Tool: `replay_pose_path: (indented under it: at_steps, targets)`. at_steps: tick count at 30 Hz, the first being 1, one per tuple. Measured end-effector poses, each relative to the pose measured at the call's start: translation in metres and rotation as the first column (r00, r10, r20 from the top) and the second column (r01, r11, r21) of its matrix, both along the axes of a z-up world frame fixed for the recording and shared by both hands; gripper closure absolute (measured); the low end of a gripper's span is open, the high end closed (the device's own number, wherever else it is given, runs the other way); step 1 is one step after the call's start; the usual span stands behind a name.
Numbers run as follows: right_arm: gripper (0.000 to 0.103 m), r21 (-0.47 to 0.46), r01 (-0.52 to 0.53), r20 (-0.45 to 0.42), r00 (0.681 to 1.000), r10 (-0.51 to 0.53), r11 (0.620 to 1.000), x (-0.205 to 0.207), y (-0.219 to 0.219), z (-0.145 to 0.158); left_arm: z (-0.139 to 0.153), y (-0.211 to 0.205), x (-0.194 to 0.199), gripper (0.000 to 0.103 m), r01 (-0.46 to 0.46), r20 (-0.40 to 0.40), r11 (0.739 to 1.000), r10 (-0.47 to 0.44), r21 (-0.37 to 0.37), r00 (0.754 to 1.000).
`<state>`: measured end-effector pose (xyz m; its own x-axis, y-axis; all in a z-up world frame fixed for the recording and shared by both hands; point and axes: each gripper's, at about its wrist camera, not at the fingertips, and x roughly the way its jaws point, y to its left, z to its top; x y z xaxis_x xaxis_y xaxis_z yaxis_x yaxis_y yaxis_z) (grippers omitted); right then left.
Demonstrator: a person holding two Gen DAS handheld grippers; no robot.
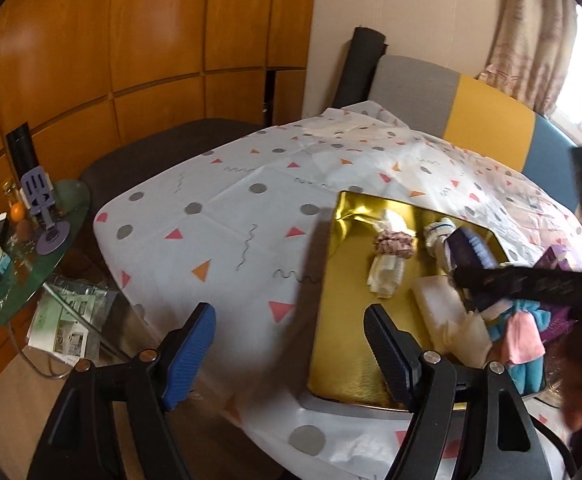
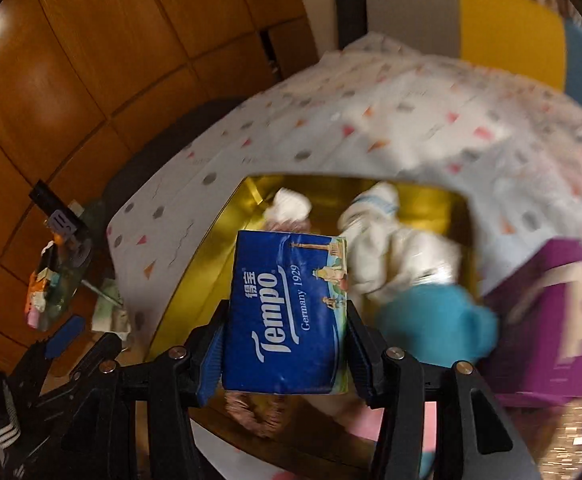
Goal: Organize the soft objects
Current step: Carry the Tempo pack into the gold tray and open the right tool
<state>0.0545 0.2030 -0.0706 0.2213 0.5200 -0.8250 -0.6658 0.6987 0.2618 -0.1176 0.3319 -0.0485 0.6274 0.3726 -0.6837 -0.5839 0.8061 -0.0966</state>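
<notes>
My right gripper (image 2: 287, 344) is shut on a blue Tempo tissue pack (image 2: 287, 316) and holds it above the gold tray (image 2: 211, 256). In the tray lie a white sock roll (image 2: 291, 204), a second white sock bundle (image 2: 391, 248) and a blue plush cloth (image 2: 431, 320). My left gripper (image 1: 291, 336) is open and empty, at the tray's (image 1: 343, 320) near left edge. In the left wrist view the right gripper (image 1: 503, 280) reaches in from the right over a scrunchie on a white sock (image 1: 391, 248), a white pad (image 1: 439, 308) and pink and blue cloths (image 1: 523, 340).
A patterned white cloth (image 1: 231, 220) covers the table. A purple box (image 2: 551, 320) stands right of the tray. A cluttered glass side table (image 1: 23, 248) is at left, with papers (image 1: 67, 320) under it. A chair with a grey, yellow and blue back (image 1: 491, 116) stands behind the table.
</notes>
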Motion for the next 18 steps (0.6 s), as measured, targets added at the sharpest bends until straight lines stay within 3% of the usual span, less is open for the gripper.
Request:
replay_pose_path:
  at_steps: [4, 8, 11, 18]
  targets:
    - [0.047, 0.002, 0.016, -0.095, 0.995, -0.015, 1.000, 0.010, 0.014, -0.036, -0.005, 0.007, -0.004, 0.026, -0.021, -0.012, 1.000, 0.021, -0.018, 1.000]
    - [0.036, 0.051, 0.036, -0.128, 0.991, -0.030, 0.998, 0.006, 0.009, -0.034, -0.008, 0.007, -0.003, 0.026, -0.012, -0.012, 1.000, 0.012, -0.027, 1.000]
    - [0.036, 0.070, 0.032, -0.082, 0.996, -0.027, 0.997, -0.001, -0.002, -0.016, -0.006, 0.001, -0.001, 0.026, 0.007, -0.002, 1.000, -0.007, -0.026, 1.000]
    - [0.036, 0.025, 0.004, 0.119, 0.993, -0.007, 1.000, -0.030, -0.031, 0.022, 0.000, -0.019, 0.004, 0.022, 0.073, 0.006, 0.997, -0.073, -0.006, 0.997]
